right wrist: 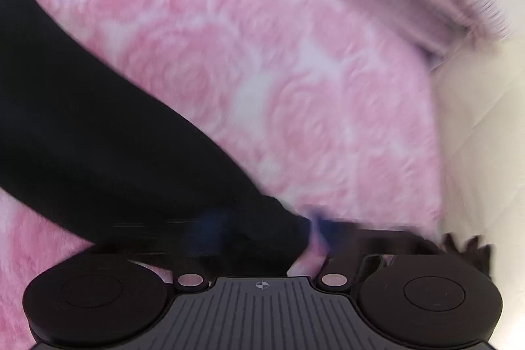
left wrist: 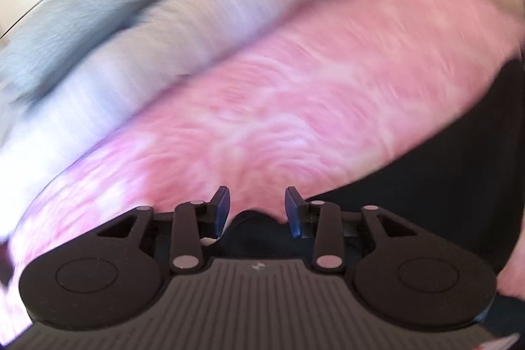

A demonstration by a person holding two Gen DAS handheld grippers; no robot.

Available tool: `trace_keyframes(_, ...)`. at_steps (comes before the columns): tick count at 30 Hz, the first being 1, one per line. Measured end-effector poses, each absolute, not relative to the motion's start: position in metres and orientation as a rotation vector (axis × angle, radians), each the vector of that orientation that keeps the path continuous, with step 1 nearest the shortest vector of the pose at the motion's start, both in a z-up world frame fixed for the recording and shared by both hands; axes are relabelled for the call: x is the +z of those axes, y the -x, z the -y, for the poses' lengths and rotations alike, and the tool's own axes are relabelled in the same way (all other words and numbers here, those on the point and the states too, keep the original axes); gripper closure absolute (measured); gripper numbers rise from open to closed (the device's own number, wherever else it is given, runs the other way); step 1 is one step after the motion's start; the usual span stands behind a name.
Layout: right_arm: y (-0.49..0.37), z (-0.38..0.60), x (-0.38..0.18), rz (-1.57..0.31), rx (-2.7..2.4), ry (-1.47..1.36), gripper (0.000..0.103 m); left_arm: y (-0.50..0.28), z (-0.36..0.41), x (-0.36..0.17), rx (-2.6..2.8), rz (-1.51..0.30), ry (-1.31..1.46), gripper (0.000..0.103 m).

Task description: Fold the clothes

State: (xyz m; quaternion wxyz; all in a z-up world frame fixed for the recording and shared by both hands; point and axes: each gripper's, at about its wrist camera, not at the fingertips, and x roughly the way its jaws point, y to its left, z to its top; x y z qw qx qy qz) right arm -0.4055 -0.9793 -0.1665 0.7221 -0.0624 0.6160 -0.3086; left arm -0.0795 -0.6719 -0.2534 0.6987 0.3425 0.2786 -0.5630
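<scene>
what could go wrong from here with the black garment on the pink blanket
1. The left gripper is open, its fingers apart and empty, with the black garment off to one side; closing here could pinch the pink blanket instead.
2. The right wrist view is heavily smeared around the right gripper, so its grip cannot be confirmed; a fast pull could let the black garment slip.
3. Dragging the garment may bunch the fluffy blanket.

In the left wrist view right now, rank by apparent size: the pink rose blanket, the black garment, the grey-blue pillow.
1. pink rose blanket, clearly largest.
2 and 3. black garment and grey-blue pillow look alike in area; blur, fisheye and the garment's nearness leave their order unsure.
</scene>
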Motion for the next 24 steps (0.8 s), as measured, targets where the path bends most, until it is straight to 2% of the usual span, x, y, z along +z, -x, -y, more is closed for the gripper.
trace_keyframes(6, 0.383, 0.903, -0.133, -1.222, -0.571, 0.028, 0.005, 0.056, 0.531, -0.212, -1.005, -0.694, -0.726, 0.065)
trace_keyframes(10, 0.343, 0.824, -0.124, -1.159, -0.446, -0.035, 0.005, 0.051, 0.418, -0.211, -0.854, -0.736, -0.880, 0.064)
trace_keyframes(16, 0.260, 0.688, -0.122, -1.056, -0.289, -0.183, 0.005, 0.018, 0.260, -0.223, -0.730, -0.713, -1.093, 0.056)
trace_keyframes(21, 0.190, 0.576, -0.122, -0.960, -0.167, -0.340, 0.005, -0.046, 0.192, -0.251, -0.788, -0.679, -1.113, 0.054)
trace_keyframes(23, 0.160, 0.546, -0.132, -0.902, -0.160, -0.573, 0.005, -0.069, 0.179, -0.266, -0.831, -0.690, -1.132, 0.055)
trace_keyframes(24, 0.145, 0.533, -0.138, -0.872, -0.163, -0.695, 0.005, -0.080, 0.174, -0.271, -0.845, -0.699, -1.132, 0.059)
